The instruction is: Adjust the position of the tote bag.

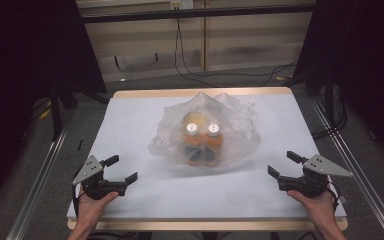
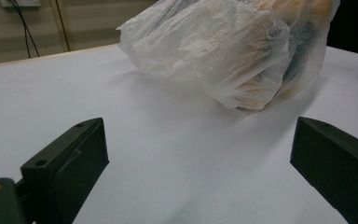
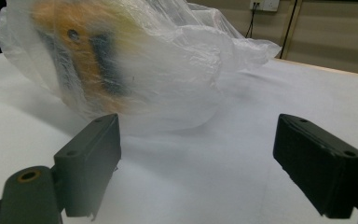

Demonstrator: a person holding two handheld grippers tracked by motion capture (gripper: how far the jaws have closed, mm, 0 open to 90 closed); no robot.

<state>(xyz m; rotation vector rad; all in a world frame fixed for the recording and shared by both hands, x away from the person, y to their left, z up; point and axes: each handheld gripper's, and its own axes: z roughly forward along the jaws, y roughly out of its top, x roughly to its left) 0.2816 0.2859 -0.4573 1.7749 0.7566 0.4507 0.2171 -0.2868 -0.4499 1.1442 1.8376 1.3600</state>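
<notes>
Plastic bag (image 1: 205, 132) sits mid-table on the white table (image 1: 145, 195), crumpled and translucent, two white-capped orange bottles (image 1: 202, 142) inside. Left gripper (image 1: 121, 169) at near-left corner, jaws spread wide, holding nothing. Right gripper (image 1: 284, 165) at near-right, jaws likewise spread and empty. Both well apart from the bag, aimed toward it.

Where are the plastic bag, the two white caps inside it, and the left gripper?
plastic bag (image 1: 240, 117): high view, crinkled right side.
white caps (image 1: 192, 128): high view, top of the left cap.
left gripper (image 1: 121, 168): high view, between its open jaws.
</notes>
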